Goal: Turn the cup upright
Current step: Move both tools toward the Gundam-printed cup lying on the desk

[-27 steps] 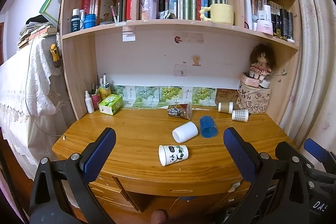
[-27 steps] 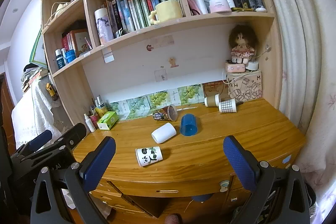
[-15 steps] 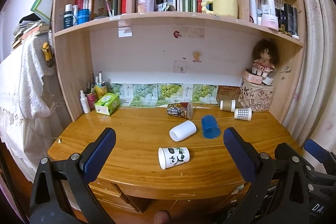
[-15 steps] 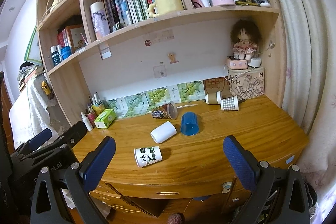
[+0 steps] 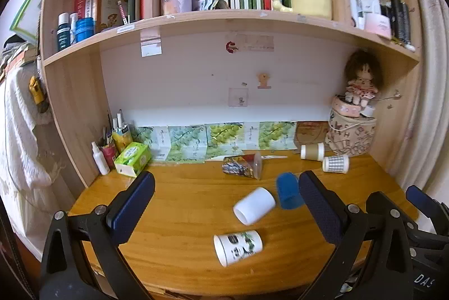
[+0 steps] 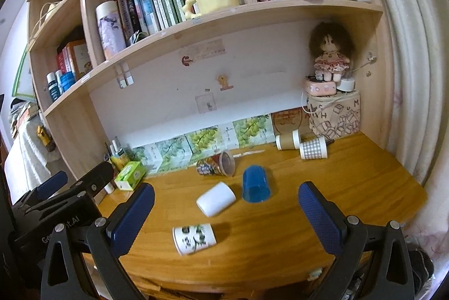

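Several cups lie on their sides on the wooden desk (image 5: pixel 179 215): a panda-print cup (image 5: pixel 238 246) (image 6: pixel 194 238) nearest the front edge, a plain white cup (image 5: pixel 254 205) (image 6: pixel 215 198), a blue cup (image 5: pixel 289 193) (image 6: pixel 255 183), a patterned glossy cup (image 5: pixel 242 165) (image 6: pixel 216 164), and a brown cup (image 5: pixel 312 151) (image 6: pixel 287 141) and a checked cup (image 5: pixel 335 163) (image 6: pixel 313 149) at the back right. My left gripper (image 5: pixel 226 207) and my right gripper (image 6: pixel 226 208) are both open and empty, held before the desk's front edge, short of the cups.
A green tissue box (image 5: pixel 132 158), bottles and pens stand at the back left. A printed bag with a doll (image 5: pixel 353 131) stands at the back right. Shelves of books and a yellow mug (image 5: pixel 306 0) hang above. A curtain is to the right.
Both grippers have moved forward toward the desk, so the cups appear larger and closer. The jaws stay open. No cup has moved.
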Demonstrator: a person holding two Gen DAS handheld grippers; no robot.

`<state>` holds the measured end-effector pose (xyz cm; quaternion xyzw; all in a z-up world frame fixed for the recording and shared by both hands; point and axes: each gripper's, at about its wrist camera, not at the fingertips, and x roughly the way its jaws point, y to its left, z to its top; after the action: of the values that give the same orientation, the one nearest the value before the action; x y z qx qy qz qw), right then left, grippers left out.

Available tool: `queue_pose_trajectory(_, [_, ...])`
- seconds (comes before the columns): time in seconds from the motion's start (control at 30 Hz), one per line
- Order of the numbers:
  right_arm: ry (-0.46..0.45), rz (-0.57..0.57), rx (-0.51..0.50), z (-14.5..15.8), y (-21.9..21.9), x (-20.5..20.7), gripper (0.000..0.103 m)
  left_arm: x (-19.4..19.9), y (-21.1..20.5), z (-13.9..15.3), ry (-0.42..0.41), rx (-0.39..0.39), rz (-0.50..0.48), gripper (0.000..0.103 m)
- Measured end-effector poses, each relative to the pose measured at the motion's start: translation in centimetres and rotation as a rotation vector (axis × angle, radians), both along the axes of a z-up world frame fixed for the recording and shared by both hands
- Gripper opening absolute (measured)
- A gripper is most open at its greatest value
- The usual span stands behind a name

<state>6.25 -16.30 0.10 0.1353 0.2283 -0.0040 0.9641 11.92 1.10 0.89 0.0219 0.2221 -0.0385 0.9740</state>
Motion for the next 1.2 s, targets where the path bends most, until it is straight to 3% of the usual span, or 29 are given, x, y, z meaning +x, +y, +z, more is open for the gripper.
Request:
queue_pose_trajectory(0.23, [0.041,0.018,0.029,-0.6,-0.7,5.3,0.103,4.9,-0.8,-0.5,0.057,0.025,-0.032,0.102])
queue_pose_trajectory(0.53, [0.118,0.020,0.085,-2.1,-1.3,10.3,0.103,10.6,-2.0,-1.9,0.168,0.132,-0.143,0.101])
queue_pose_trajectory(0.87, [0.225,0.050,0.139,-4.0,-1.0,16.4,0.103,17.0,-2.9,-2.4,0.212,0.273,-0.263,0.101])
queue_pose_trajectory(1.2, [0.318,0.011,0.271,-6.6,-1.5,21.9,0.103,23.5,-3.1,-4.2,0.319,0.363,-0.407,0.101])
